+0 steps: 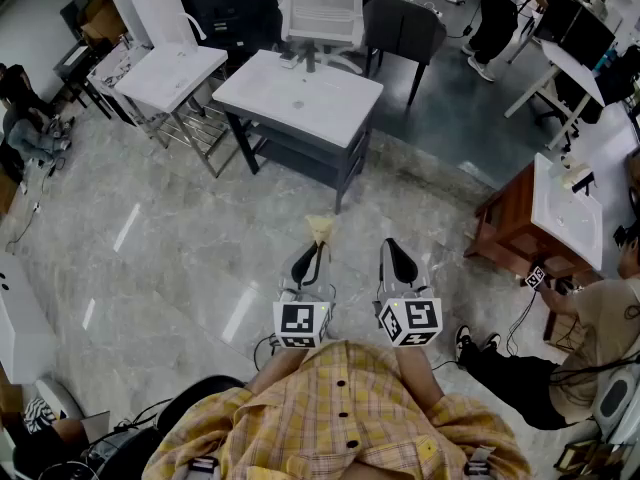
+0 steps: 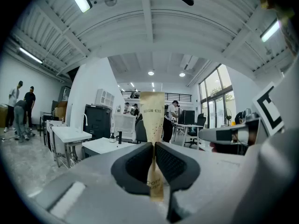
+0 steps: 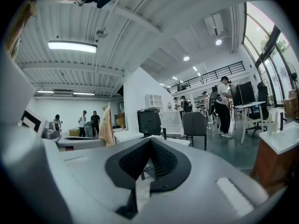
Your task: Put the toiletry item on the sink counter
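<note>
A tan, flat toiletry tube (image 1: 320,230) with dark print stands upright between the jaws of my left gripper (image 1: 316,252), which is shut on its lower part. In the left gripper view the tube (image 2: 152,118) rises straight out of the left gripper (image 2: 154,146). My right gripper (image 1: 396,254) is held beside it, shut with nothing in it; its pads meet at the tip of the right gripper (image 3: 149,144). From there the tube (image 3: 107,124) shows at the left. The white sink counter (image 1: 300,96) on a dark frame stands ahead across the floor, well beyond both grippers.
A second white sink counter (image 1: 170,73) stands to the left. A wooden cabinet with a white basin (image 1: 560,213) is at the right, and a person (image 1: 585,343) sits on the floor near it. Two office chairs (image 1: 320,8) stand behind the counter. Marble floor lies between.
</note>
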The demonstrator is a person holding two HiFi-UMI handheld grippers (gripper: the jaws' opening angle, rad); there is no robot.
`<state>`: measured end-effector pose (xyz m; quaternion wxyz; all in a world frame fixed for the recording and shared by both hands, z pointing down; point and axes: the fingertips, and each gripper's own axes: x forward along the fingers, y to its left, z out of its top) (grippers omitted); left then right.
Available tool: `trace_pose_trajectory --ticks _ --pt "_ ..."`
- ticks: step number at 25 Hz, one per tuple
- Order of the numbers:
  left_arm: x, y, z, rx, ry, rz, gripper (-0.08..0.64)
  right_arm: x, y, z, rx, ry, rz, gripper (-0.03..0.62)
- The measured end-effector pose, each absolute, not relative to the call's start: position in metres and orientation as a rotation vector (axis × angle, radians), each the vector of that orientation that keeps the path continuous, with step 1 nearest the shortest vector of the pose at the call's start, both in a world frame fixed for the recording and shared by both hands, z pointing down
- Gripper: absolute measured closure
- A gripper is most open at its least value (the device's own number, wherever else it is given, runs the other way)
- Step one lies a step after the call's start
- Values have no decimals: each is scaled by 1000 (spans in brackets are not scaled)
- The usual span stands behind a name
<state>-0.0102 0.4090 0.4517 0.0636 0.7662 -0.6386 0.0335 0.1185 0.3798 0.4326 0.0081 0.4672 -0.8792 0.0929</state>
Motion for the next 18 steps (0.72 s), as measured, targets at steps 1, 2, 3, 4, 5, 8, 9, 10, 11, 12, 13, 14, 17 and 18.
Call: trace_pose_trajectory --ticks 1,2,3,4,5,8,9,10,11,12,13,14,17,18 --pt "-8 405 450 2325 -1926 84 532 119 376 431 1463 -2748 271 594" --pt "-7 401 449 2335 -1924 69 532 119 373 430 1466 -2747 254 594" --pt "-8 399 448 2341 -1923 60 532 118 371 429 1468 -2748 243 594" --pt "-11 398 447 2343 -1924 57 533 115 370 429 1469 -2748 237 594" --pt "-14 397 447 2343 -1925 57 532 112 369 429 1469 -2749 235 594" --pt "-26 392 447 2344 -1929 58 532 104 365 429 1476 -2753 230 594" --pt "-28 389 448 2346 -1928 58 532 102 362 429 1478 -2759 235 594" --pt "-31 387 449 2347 -1924 59 532 99 360 430 1478 -2767 248 594" --pt "-33 385 450 2349 -1919 62 532 97 359 431 1477 -2772 262 594" --pt "-35 383 451 2352 -1912 65 532 95 358 433 1479 -2774 272 592" --pt "-36 383 453 2356 -1905 67 532 93 358 434 1481 -2773 274 592" --pt "-37 382 453 2362 -1899 67 532 91 358 435 1481 -2773 271 592" --pt "-44 380 460 2367 -1887 79 532 83 359 438 1465 -2775 279 592" --pt "-47 378 464 2366 -1879 89 532 80 358 440 1465 -2770 285 594"
